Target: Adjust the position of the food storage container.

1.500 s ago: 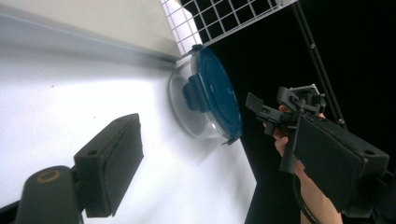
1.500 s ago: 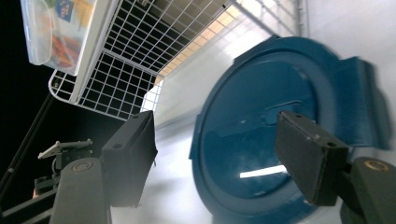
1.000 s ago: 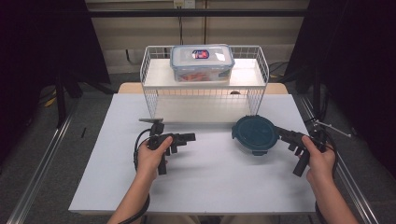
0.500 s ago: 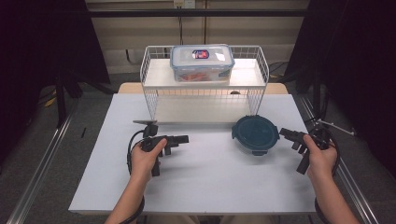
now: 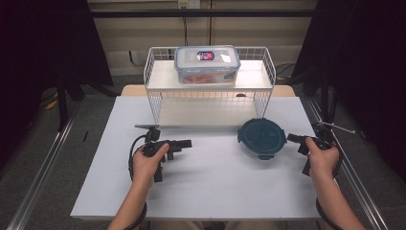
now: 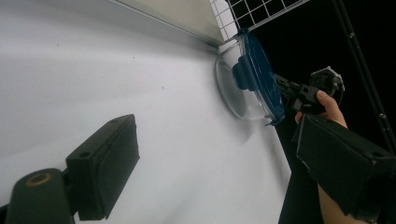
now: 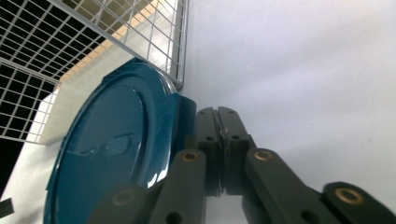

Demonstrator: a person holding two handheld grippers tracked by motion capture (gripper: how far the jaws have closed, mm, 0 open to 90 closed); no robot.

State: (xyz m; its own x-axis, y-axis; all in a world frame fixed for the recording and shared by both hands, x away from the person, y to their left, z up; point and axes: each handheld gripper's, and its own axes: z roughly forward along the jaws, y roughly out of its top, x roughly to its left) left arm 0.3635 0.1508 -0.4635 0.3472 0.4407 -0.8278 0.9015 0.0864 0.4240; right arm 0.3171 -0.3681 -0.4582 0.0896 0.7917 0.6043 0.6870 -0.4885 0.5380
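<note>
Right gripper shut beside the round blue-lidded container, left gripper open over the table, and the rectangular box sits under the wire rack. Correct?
Not quite: the box sits on top of the rack, as the high view shows. The rest holds: right gripper shut beside the container, left gripper open.

Both forearms are bare, with no sleeve showing. The left gripper (image 5: 184,143) is matt black throughout, with a pistol-style handle and a black cable looping off its rear toward 9 o'clock. In the left gripper view its jaws end in flat, rectangular black pads with small round screw holes near the corners, and a brass-coloured pivot ring sits at 8 o'clock. The right gripper (image 5: 291,138) is the same black build, with a thin pale rod jutting toward 3 o'clock. In the right gripper view its dark grey link bars carry brass-ringed pivots and small recessed holes.
</note>
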